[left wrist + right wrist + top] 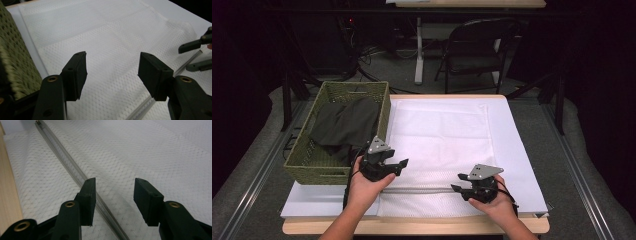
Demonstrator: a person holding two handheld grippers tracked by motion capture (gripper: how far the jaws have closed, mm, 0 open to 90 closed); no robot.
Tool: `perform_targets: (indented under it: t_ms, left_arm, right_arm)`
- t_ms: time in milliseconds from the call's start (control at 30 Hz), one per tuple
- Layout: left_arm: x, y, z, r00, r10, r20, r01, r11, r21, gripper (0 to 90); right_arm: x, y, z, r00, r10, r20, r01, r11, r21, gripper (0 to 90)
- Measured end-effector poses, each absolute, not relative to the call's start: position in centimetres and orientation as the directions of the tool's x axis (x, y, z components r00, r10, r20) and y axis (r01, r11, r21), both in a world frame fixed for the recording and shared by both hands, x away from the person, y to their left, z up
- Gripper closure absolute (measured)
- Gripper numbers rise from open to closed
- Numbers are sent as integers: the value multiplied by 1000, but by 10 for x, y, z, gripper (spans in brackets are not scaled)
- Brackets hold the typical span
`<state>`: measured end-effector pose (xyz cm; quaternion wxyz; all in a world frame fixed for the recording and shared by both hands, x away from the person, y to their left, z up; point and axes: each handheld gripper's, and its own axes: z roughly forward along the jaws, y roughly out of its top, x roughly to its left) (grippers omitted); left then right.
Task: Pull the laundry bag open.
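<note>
Dark floor and a black chair lie behind the wooden tabletop in the high view, where the white mesh laundry bag with a grey zipper (439,150) lies flat from the middle to the near edge, beside the woven green basket (384,107) at the left edge, and the left gripper (398,165) and right gripper (458,182) hover over it, both released. Left gripper view: the jaws stand apart over the mesh with nothing between them. Right gripper view: the open jaws straddle the zipper (75,171) near the wooden front edge, so I judge it best to lower squarely and pinch the zipper seam with both layers, not loose mesh.

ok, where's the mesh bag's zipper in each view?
High view: zipper runs level near the table's front edge, between the two grippers.
Left gripper view: lower right, a pale strip below the right jaw.
Right gripper view: diagonal from top left, passing between the jaws.
Shared landmark: white mesh bag.
</note>
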<state>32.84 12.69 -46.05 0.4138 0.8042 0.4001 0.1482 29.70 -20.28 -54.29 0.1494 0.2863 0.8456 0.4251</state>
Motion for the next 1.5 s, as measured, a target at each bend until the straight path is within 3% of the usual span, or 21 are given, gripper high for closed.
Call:
perform_targets:
  t_ms: [233,667,1067,1500]
  left_arm:
    - [341,134,-451,606,788,-109,543,-310,780,395]
    - [368,163,-427,539,840,-59,541,-291,789,326]
    - [394,200,-428,415,907,-62,582,-213,785,268]
    - [418,223,-438,325,943,-75,624,-155,766,267]
  right_arm:
    - [296,-201,-544,-795,607,-15,353,482,802,522]
    - [299,-207,-545,-766,643,-19,358,451,817,491]
    - [300,-210,-545,-752,657,-53,333,449,829,440]
    - [301,-210,-547,-741,670,-49,359,457,813,400]
